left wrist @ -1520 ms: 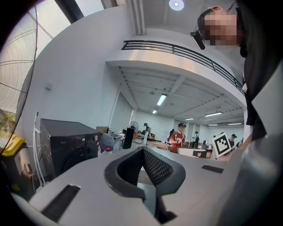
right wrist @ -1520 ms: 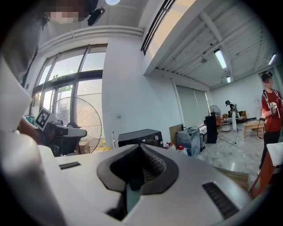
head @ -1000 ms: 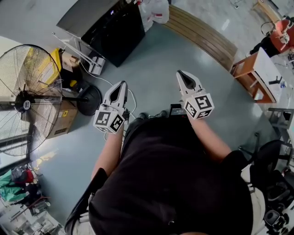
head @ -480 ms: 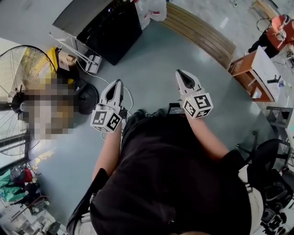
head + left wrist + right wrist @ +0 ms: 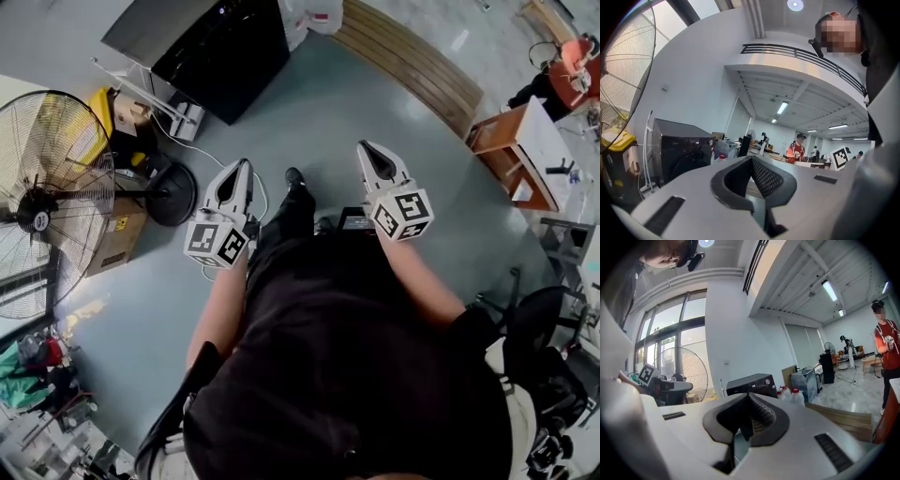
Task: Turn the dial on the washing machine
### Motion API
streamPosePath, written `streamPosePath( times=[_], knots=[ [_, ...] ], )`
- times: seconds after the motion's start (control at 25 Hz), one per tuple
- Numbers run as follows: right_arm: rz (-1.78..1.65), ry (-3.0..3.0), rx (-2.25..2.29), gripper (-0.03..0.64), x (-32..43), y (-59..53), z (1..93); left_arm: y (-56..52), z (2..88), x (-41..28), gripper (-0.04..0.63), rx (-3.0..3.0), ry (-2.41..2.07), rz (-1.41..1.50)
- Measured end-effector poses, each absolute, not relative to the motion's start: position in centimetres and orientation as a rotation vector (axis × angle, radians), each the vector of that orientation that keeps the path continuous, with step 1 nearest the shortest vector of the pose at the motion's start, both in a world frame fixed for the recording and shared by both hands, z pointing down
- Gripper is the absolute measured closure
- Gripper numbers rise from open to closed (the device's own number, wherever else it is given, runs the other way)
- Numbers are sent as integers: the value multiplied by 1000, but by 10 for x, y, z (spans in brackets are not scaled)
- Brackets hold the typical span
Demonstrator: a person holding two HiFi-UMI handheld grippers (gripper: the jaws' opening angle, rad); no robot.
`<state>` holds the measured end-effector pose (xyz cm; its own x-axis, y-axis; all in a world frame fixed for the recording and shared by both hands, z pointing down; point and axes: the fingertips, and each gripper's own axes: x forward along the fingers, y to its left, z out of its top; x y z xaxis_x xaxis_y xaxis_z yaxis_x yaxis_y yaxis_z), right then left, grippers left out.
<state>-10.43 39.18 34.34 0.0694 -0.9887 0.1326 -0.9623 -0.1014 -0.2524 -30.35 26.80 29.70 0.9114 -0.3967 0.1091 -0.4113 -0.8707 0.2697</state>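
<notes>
The black washing machine [image 5: 216,47] stands on the floor at the top of the head view, well ahead of both grippers. It shows again as a dark box in the left gripper view [image 5: 682,150]. In the right gripper view [image 5: 752,384] I can make out its round dial [image 5: 767,381] on the front panel. My left gripper [image 5: 241,166] is held out at waist height, shut and empty [image 5: 751,160]. My right gripper [image 5: 362,146] is level with it, likewise shut with nothing in it [image 5: 749,399]. Neither touches the machine.
A big standing fan [image 5: 47,202] and a cardboard box [image 5: 117,234] are at the left. A wooden platform [image 5: 412,70] runs across the upper right, with an orange table [image 5: 520,155] beyond. Bottles [image 5: 794,394] stand beside the machine. My shoe [image 5: 295,178] is between the grippers.
A foot has stepped forward between the grippers and the view has shifted slightly toward the machine. Both grippers stay shut, held in much the same pose.
</notes>
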Motion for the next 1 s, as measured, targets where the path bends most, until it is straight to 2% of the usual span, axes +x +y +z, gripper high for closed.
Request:
streamPosePath(
  times=[0.4, 1.0],
  knots=[
    [-430, 2052, -2258, 594, -61, 337, 350, 202, 305, -260, 580, 2756, -607, 45],
    [-440, 2131, -2238, 594, 5, 139, 343, 21, 323, -187, 580, 2693, -593, 74]
  ],
)
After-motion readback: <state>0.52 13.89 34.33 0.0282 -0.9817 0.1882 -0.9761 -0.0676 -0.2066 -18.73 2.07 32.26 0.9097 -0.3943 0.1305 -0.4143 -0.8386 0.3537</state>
